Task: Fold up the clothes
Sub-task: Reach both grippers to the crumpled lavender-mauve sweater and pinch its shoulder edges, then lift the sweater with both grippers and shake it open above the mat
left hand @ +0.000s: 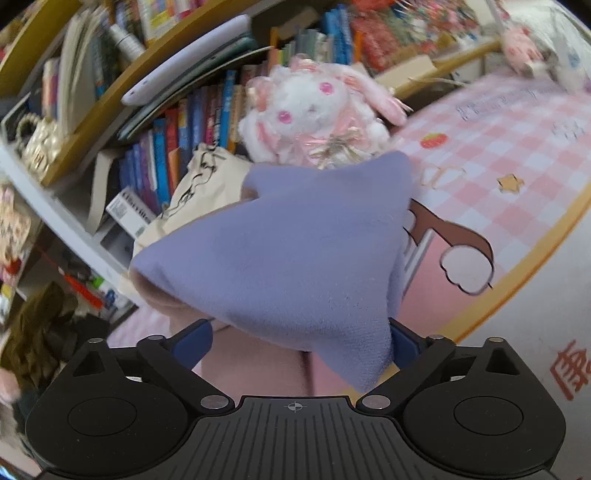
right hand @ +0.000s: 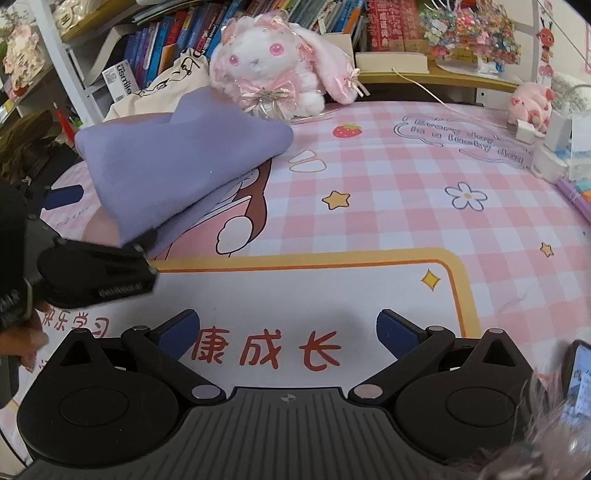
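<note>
A folded lavender garment point(left hand: 295, 258) with a pink inner side lies across my left gripper point(left hand: 301, 338). The fingers point(left hand: 194, 339) stand wide apart, with the cloth draped over and between them; the garment is lifted off the table. In the right wrist view the same garment point(right hand: 177, 166) hangs at the left, raised above the mat beside the left gripper's black body point(right hand: 96, 273). My right gripper point(right hand: 288, 332) is open and empty, low over the white part of the mat, to the right of the garment.
A pink checked desk mat point(right hand: 406, 206) covers the table. A white and pink plush rabbit point(right hand: 273, 62) sits at the back by bookshelves point(right hand: 166, 33). A cream cloth bag point(right hand: 166, 85) lies behind the garment. A pink pig toy point(right hand: 532, 103) and small boxes point(right hand: 557, 140) stand far right.
</note>
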Demonstrator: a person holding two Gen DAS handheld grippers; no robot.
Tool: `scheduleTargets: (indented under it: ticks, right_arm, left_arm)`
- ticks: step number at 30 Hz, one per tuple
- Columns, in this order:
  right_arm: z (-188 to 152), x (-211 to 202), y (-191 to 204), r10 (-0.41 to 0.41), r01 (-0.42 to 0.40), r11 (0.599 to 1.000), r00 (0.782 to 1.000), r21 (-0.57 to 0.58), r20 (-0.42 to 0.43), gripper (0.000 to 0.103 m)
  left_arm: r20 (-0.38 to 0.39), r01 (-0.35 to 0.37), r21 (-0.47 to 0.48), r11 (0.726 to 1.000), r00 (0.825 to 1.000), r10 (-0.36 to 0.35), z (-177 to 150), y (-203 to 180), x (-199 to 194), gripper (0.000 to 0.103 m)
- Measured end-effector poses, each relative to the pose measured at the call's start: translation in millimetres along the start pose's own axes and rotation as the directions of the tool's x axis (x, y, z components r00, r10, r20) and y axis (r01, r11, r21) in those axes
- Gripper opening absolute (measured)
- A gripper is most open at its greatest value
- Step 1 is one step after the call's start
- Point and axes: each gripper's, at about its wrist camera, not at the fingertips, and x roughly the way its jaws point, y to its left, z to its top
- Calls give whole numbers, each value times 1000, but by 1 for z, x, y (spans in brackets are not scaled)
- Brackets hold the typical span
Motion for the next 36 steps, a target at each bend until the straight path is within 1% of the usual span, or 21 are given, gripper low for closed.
scheduleTargets:
  ticks: [2, 3, 4, 7, 9, 11, 12, 14, 17, 20, 22, 25, 27, 28, 30, 31, 32, 33, 34, 35, 36]
  right_arm:
    - [3, 1, 0, 25, -25, 1000, 1000, 9, 0, 103]
    - [5, 1, 0, 37, -37, 999, 999, 14, 0, 103]
    - [6, 1, 1, 49, -49, 999, 999, 18, 1, 103]
    - [11, 2, 1, 86, -86, 996, 996, 32, 2, 103]
    - [14, 2, 1, 110, -110, 993, 994, 41, 3, 103]
    - [22, 6, -3, 190, -189, 974, 982, 124, -1, 103]
    - [26, 8, -5, 233, -230, 958, 972, 173, 2, 103]
    - [33, 14, -12, 325, -315, 904, 946, 290, 15, 103]
    - [40, 29, -20, 447, -416, 779, 893, 469, 50, 103]
    - [46, 49, -27, 526, -463, 627, 845, 626, 98, 103]
    - [49, 63, -30, 567, -479, 511, 812, 714, 138, 103]
    - [53, 83, -31, 575, -461, 436, 803, 773, 154, 103]
    - [56, 96, -31, 579, -446, 385, 798, 808, 165, 99]
    - [59, 99, -31, 571, -450, 380, 802, 808, 178, 96]
    - [65, 104, -32, 551, -454, 377, 810, 807, 198, 77]
    - [68, 107, -32, 539, -447, 388, 819, 806, 194, 71]
    - [71, 110, -32, 527, -439, 399, 828, 805, 190, 52]
    - [73, 113, -32, 513, -422, 425, 841, 801, 170, 36]
    - [76, 115, -31, 499, -404, 452, 854, 796, 150, 31]
    - [78, 117, -31, 484, -385, 478, 865, 789, 129, 26]
    - [79, 117, -32, 481, -387, 486, 867, 784, 130, 25]
  left_arm:
    - [3, -1, -17, 1000, 1000, 1, 1, 5, 0, 69]
    - [4, -1, -25, 1000, 1000, 1, 1, 7, 0, 49]
    - [6, -1, -33, 999, 1000, 1, 1, 10, 0, 33]
    - [4, 26, -96, 995, 1000, -26, 2, 25, -5, 11]
    - [9, 49, -146, 988, 999, -48, 3, 37, -11, 11]
    - [30, 59, -163, 985, 998, -55, 4, 45, -20, 10]
    - [44, 61, -159, 985, 998, -55, 5, 47, -25, 10]
    - [72, 65, -146, 987, 996, -55, 7, 47, -34, 10]
    - [105, 71, -129, 989, 993, -57, 9, 45, -48, 9]
    - [116, 76, -109, 991, 991, -63, 7, 43, -59, 9]
    - [113, 73, -91, 993, 992, -63, 4, 42, -62, 9]
    - [93, 68, -89, 994, 994, -60, -1, 43, -61, 9]
    - [86, 66, -98, 993, 995, -57, -4, 45, -61, 9]
    - [85, 64, -95, 993, 995, -56, -5, 45, -61, 9]
    - [78, 65, -88, 994, 995, -58, -7, 45, -60, 9]
    - [70, 67, -87, 994, 996, -61, -8, 45, -59, 10]
    - [61, 68, -87, 994, 996, -63, -9, 45, -57, 10]
    - [48, 66, -86, 994, 997, -62, -10, 44, -54, 13]
    - [31, 63, -83, 995, 998, -61, -11, 43, -50, 17]
    - [12, 62, -76, 995, 998, -61, -12, 42, -45, 17]
    - [-10, 62, -65, 996, 998, -63, -13, 41, -39, 17]
